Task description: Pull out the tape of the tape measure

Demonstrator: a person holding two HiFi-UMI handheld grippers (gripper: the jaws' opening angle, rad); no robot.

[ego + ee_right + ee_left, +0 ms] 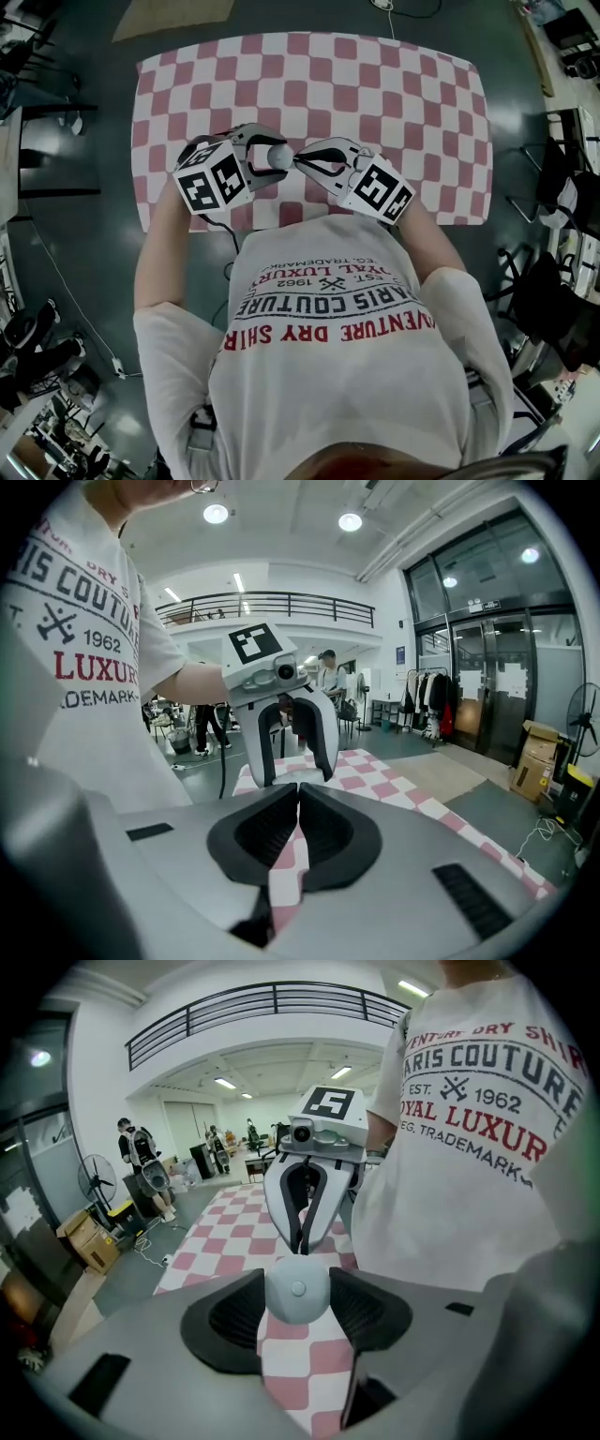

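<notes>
Grey little round tape measure (298, 1290) is clamped between the pads of the left tool (273, 155), held up over the pink-and-white checkered worktop (403, 103). Right tool (300, 161) has its jaws pinched together, tips right up against the tape measure. Can't tell if they've actually got the tape's end.
</notes>
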